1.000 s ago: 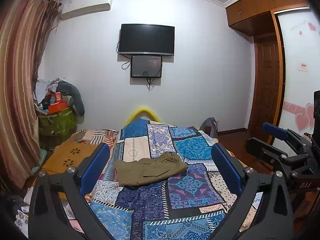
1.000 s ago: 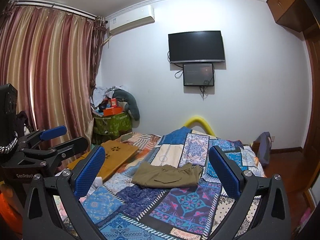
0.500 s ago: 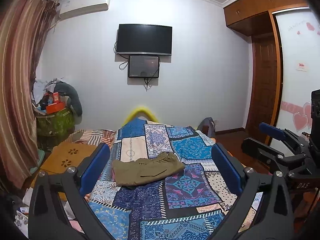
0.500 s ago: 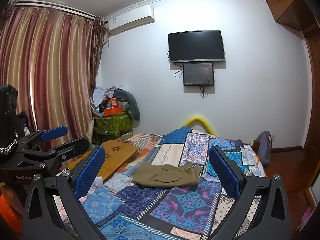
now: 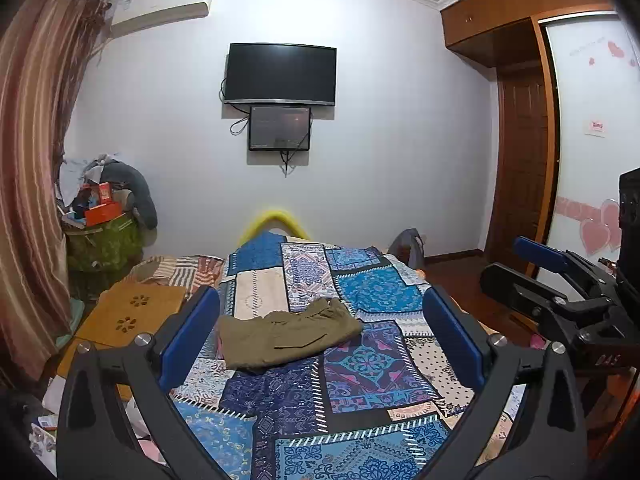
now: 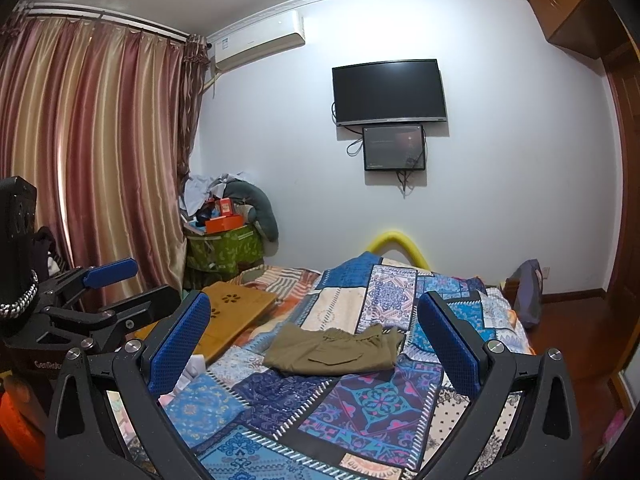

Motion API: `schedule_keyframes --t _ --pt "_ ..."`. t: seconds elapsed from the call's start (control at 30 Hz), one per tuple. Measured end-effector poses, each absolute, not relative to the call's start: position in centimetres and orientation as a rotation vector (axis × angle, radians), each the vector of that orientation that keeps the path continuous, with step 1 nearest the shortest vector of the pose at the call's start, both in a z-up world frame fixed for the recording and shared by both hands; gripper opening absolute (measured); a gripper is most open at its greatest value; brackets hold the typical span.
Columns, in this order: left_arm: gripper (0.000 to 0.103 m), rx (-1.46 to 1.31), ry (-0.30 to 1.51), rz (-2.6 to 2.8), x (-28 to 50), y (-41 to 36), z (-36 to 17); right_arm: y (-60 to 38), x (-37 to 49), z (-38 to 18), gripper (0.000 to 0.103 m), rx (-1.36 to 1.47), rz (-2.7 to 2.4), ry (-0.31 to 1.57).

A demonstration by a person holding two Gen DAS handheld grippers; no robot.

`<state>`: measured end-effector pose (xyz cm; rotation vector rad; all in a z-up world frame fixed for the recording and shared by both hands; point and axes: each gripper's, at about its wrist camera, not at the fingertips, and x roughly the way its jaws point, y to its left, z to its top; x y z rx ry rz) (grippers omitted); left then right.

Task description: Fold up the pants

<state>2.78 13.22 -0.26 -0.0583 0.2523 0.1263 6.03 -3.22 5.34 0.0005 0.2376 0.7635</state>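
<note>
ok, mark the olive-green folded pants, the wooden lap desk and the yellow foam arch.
olive-green folded pants [image 5: 286,338]: left wrist view, middle of the top layer.
wooden lap desk with flower cutouts [image 6: 240,308]: right wrist view, bare tabletop.
yellow foam arch [image 6: 396,237]: right wrist view, top of the curve.

Olive-green folded pants: underside hidden (layers uncountable). Patchwork blue bedspread cut off at bottom edge. Small wall-mounted dark screen: content unreadable.
</note>
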Motion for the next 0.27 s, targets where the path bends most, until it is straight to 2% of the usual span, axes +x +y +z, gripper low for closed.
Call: schedule_keyframes --t 0.27 --pt "0.103 -0.042 0.248 0.127 2.69 13.10 -0.27 -3.29 6.06 5.40 0.103 0.008 0.762 0.239"
